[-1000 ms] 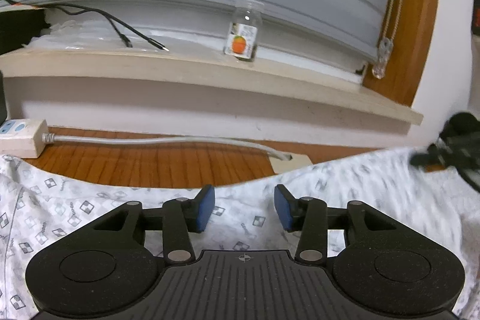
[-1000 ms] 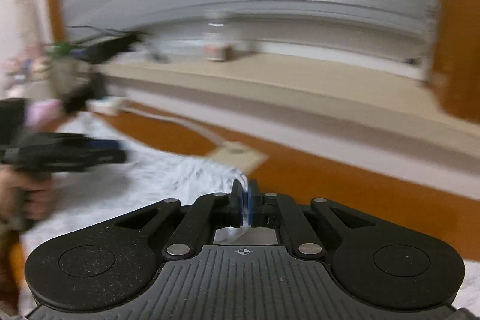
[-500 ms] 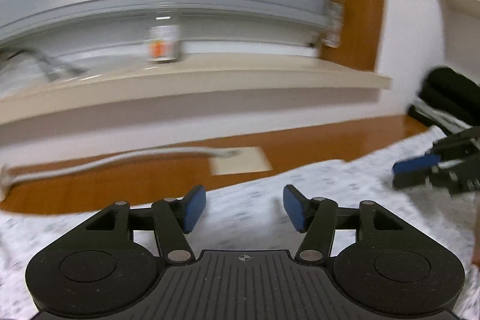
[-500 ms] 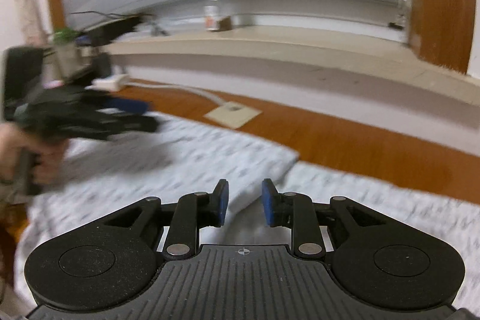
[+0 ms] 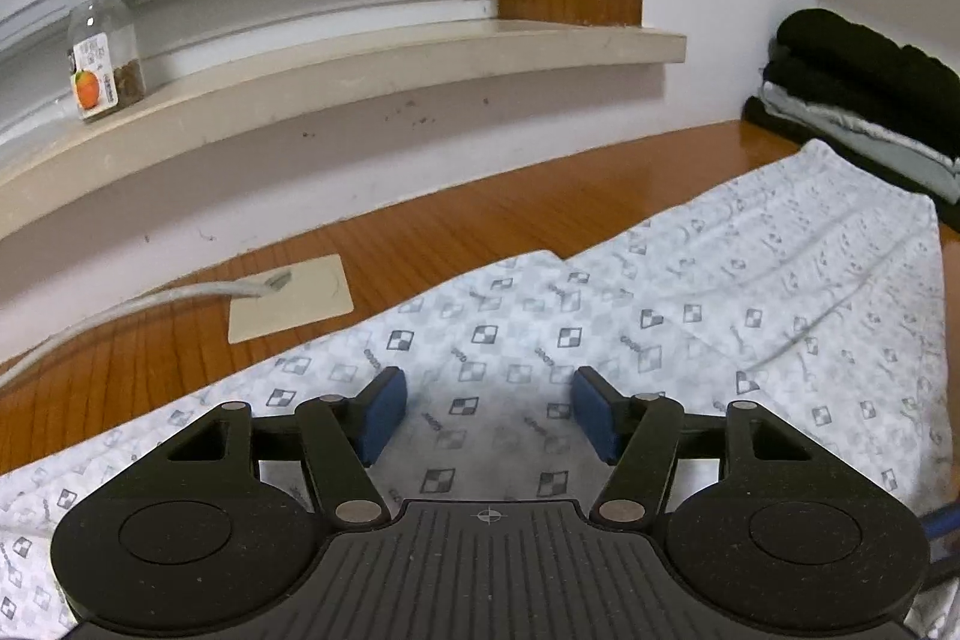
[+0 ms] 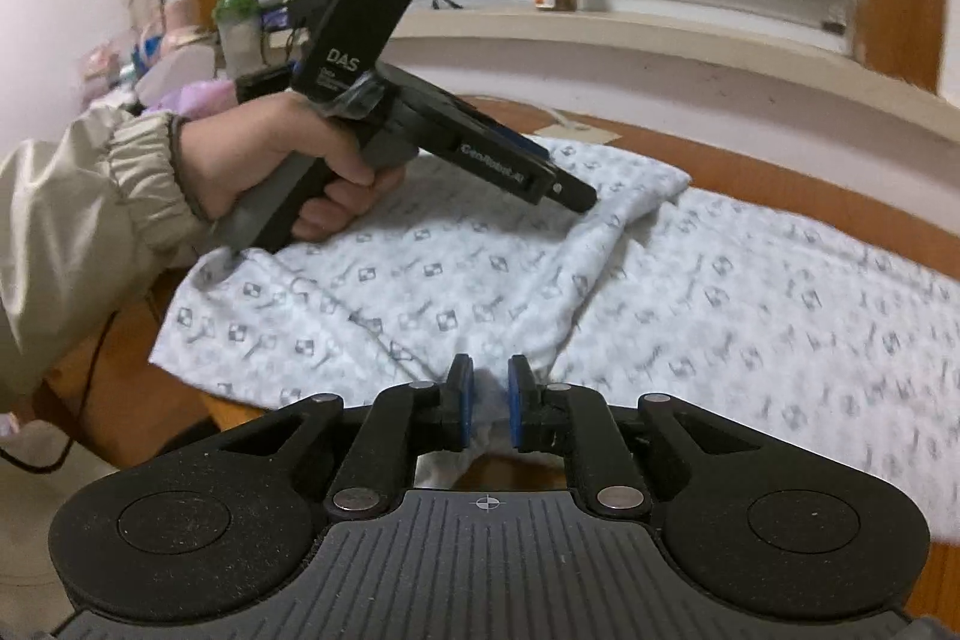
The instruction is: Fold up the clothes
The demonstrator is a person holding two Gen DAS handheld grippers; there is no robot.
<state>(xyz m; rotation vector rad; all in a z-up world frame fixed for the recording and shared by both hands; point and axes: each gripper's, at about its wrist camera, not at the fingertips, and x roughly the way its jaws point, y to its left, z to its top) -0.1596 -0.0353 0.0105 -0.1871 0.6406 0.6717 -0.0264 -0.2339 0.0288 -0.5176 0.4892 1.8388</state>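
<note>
A white garment with a small checker print lies flat across the wooden table. My left gripper hovers just above it, jaws wide and still opening, with nothing between the pads. The right wrist view shows the garment with its left part folded over as a flap. There a hand in a beige sleeve holds the left gripper over the flap's far corner. My right gripper is at the near edge, its jaws closing to a narrow gap with the edge between them.
A stack of folded dark and grey clothes sits at the table's far right. A beige plate with a grey cable lies on the wood behind the garment. A glass jar stands on the window sill. Clutter fills the far left.
The left gripper swung right along the garment and its jaws widened. The right gripper let go of the cloth it pinched, opened, dropped to the near edge, and its jaws narrowed again.
</note>
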